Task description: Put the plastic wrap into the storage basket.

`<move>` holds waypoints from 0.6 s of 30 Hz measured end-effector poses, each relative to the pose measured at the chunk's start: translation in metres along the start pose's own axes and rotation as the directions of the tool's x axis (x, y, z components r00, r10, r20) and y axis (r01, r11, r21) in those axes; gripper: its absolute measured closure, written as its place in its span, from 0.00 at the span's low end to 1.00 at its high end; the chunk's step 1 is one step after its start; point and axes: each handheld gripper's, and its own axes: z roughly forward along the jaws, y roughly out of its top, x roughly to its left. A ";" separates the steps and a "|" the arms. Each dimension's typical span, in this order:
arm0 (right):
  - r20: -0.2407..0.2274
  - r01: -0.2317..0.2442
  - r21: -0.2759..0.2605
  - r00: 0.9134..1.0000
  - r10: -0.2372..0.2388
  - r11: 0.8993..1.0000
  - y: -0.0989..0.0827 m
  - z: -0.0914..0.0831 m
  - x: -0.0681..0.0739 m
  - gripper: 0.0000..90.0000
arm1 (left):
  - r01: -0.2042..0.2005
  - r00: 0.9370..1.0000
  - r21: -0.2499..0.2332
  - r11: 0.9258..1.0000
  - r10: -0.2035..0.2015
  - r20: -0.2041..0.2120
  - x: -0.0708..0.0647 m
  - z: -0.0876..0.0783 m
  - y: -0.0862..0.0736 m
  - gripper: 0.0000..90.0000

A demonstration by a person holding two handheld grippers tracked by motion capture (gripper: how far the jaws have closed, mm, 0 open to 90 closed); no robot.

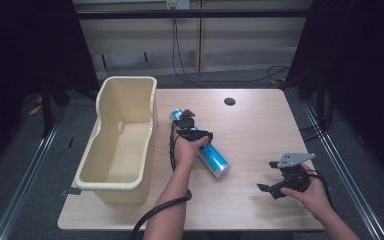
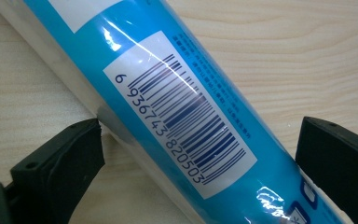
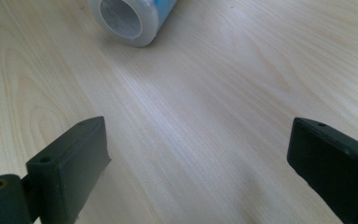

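Observation:
A blue and white can (image 1: pixel 215 161) lies on its side on the wooden table (image 1: pixel 260 125), running from near the bin toward the front right. My left gripper (image 1: pixel 186 121) is over its far half, open. In the left gripper view the can (image 2: pixel 168 93) shows its barcode label and lies between the two jaws of the left gripper (image 2: pixel 200 154), one close on each side. My right gripper (image 1: pixel 266 176) hovers low at the front right, open with nothing in it. From the right gripper (image 3: pixel 198 154) I see the can's silvery end (image 3: pixel 130 18) farther off.
A tall cream plastic bin (image 1: pixel 115 186) stands on the table's left side, nothing visible inside. A dark round hole (image 1: pixel 229 101) is in the tabletop near the back edge. Bare wood lies between the can and the right gripper.

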 end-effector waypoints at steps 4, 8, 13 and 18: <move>-0.001 -0.002 -0.005 1.000 0.002 1.000 0.000 0.000 -0.001 0.06 | 0.010 1.000 0.006 1.000 -0.010 0.013 0.002 -0.002 -0.001 0.03; -0.002 -0.004 -0.008 1.000 0.004 1.000 0.001 0.000 0.000 0.06 | 0.012 1.000 0.003 1.000 -0.012 0.003 0.000 -0.001 0.000 0.04; 0.004 -0.008 -0.010 1.000 0.008 1.000 0.001 -0.001 0.000 0.07 | 0.030 1.000 0.004 1.000 -0.030 0.009 0.000 0.002 0.000 0.03; 0.007 -0.004 -0.029 1.000 0.004 1.000 0.001 -0.002 -0.001 0.08 | 0.055 0.998 0.011 0.998 -0.055 0.011 0.000 0.006 -0.001 0.03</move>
